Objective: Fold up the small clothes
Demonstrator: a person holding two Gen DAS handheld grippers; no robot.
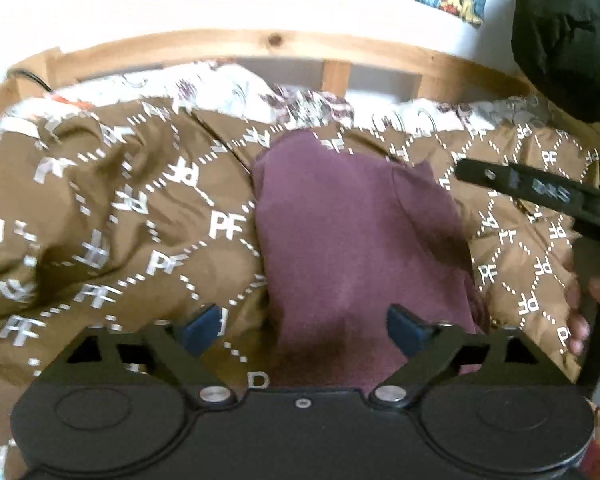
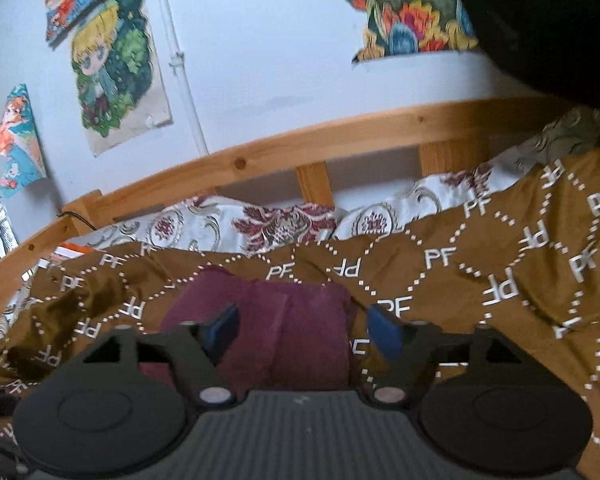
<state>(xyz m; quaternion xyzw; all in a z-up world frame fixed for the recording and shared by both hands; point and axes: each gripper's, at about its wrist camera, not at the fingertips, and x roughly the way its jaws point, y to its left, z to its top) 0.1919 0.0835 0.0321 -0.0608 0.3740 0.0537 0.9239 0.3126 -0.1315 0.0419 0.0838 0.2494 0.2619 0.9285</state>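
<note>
A small maroon garment [image 1: 356, 236] lies folded on a brown bedspread with white PF lettering [image 1: 132, 216]. My left gripper [image 1: 306, 330] is open and empty, its blue pads just above the garment's near edge. The right gripper shows at the right of the left wrist view [image 1: 540, 192], held by a hand. In the right wrist view the maroon garment [image 2: 300, 328] lies between the open blue pads of my right gripper [image 2: 304, 332], which hovers above it and holds nothing.
A wooden bed rail [image 1: 260, 46] runs along the far side, with a floral sheet [image 2: 268, 220] under the bedspread [image 2: 500, 280]. A black cushion [image 1: 568, 36] sits at the far right. Posters [image 2: 112, 64] hang on the white wall.
</note>
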